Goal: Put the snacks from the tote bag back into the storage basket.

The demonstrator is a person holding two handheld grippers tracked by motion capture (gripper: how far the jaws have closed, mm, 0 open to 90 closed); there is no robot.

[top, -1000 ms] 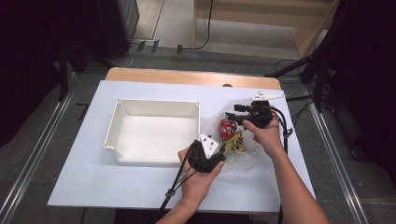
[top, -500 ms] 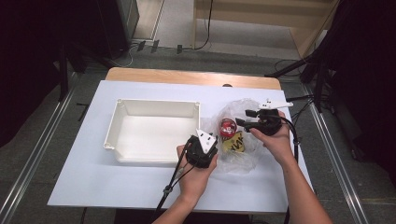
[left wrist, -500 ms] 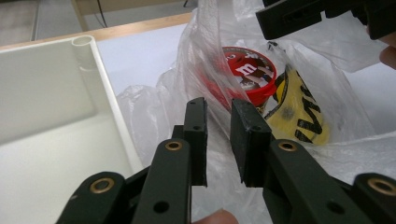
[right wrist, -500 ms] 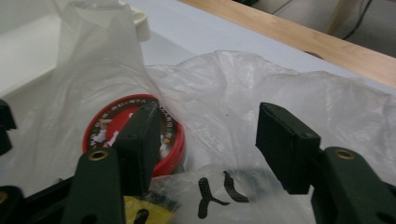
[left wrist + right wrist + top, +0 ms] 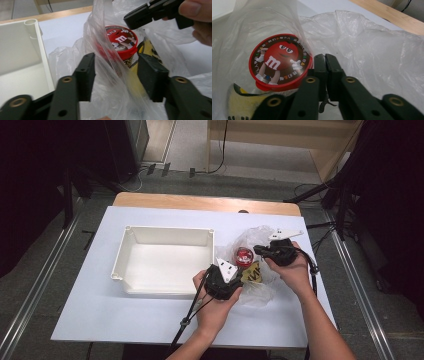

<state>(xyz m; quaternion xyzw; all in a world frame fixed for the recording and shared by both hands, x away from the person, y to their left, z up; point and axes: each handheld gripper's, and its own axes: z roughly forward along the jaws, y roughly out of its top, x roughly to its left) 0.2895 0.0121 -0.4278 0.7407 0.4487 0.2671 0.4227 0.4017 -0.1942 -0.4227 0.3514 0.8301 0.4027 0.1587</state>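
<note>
High view: a white table [image 5: 100, 320] takes up the middle of the frame, with a strip of wood along its far edge and a dark floor around it.
White tray [image 5: 165, 262]: a shallow rectangular bin left of centre on the table, nothing inside it.
Plastic bag [image 5: 260, 292]: clear and crumpled, lying just right of the tray, at centre right of the frame.
Red-lidded tub [image 5: 244, 256]: round, sitting inside the bag between the two grippers; in the right gripper view its lid [image 5: 279, 61] shows a red candy character on a brown ground.
Yellow packet [image 5: 252, 272]: beside the tub inside the bag, with black print too blurred to read.
Left gripper [image 5: 222, 280]: held in the person's left hand [image 5: 215, 305] at lower centre of the high view, close to the tray's near right corner.
Left gripper state: in the left gripper view its jaws stand wide apart at the bottom of the frame, with bag film, the tub and the packet between them, gripping nothing.
Right gripper [image 5: 265, 251]: held in the person's right hand [image 5: 295, 270] at centre right of the high view, over the bag and just right of the tub.
Right gripper state: in the right gripper view its jaws are pressed together at lower centre, right beside the tub's rim; whether any film is pinched between them cannot be told.
Left gripper view, upper right: the right gripper's black jaws [image 5: 150, 13] hang above the tub, closed.
</note>
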